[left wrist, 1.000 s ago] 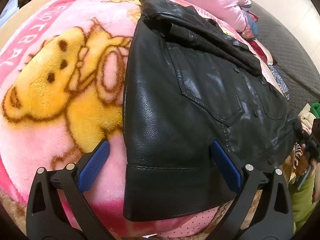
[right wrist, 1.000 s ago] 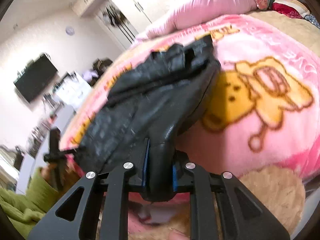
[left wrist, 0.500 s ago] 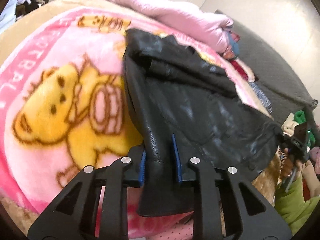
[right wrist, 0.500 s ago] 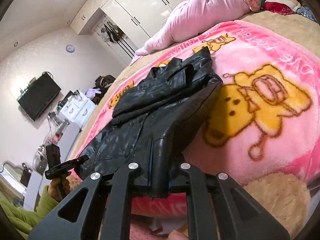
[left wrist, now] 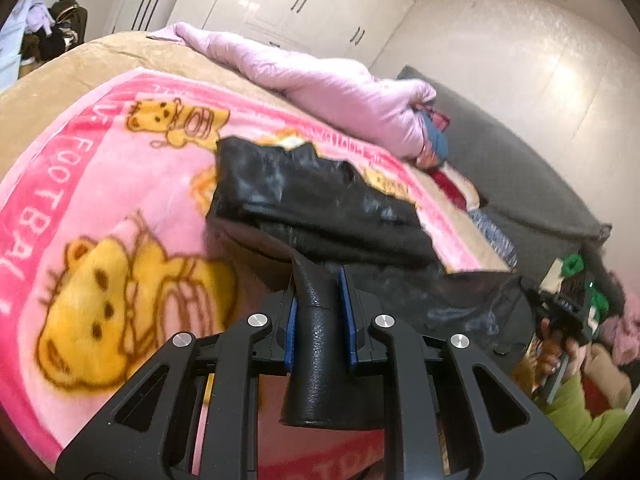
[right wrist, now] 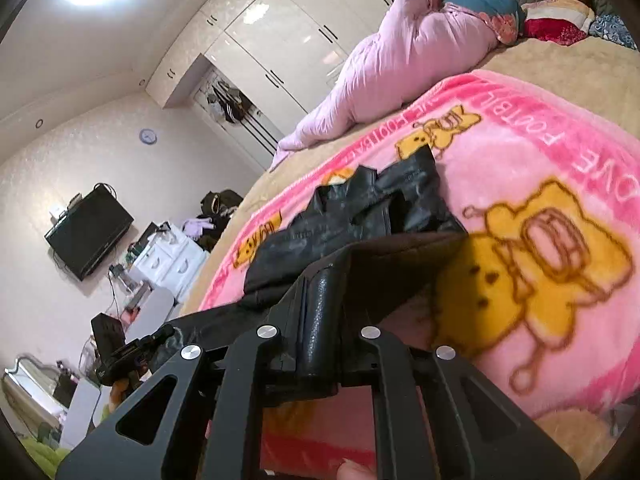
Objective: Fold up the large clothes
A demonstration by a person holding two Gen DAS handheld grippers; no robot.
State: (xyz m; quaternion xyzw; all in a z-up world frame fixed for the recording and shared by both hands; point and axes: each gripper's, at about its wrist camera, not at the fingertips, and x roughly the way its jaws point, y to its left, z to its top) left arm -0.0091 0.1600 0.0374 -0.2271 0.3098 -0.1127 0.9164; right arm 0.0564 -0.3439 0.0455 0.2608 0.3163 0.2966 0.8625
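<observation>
A black leather jacket [left wrist: 320, 200] lies on a pink bear-print blanket [left wrist: 100, 184] on the bed. My left gripper [left wrist: 320, 292] is shut on the jacket's bottom hem and holds it lifted off the blanket, so the brown lining shows underneath. My right gripper [right wrist: 320, 300] is shut on the hem's other corner, also raised. The jacket [right wrist: 360, 208] has its collar end resting on the blanket [right wrist: 540, 160]. The right gripper also shows far right in the left wrist view.
A pink quilt [left wrist: 328, 80] and folded clothes lie at the bed's head by a dark headboard [left wrist: 500, 168]. White wardrobes [right wrist: 288, 40], a wall TV [right wrist: 88, 232] and a cluttered white dresser [right wrist: 168, 256] stand beyond the bed.
The left gripper closed on the hem. Both grippers have lifted the bottom of the jacket up off the blanket and carried it toward the collar.
</observation>
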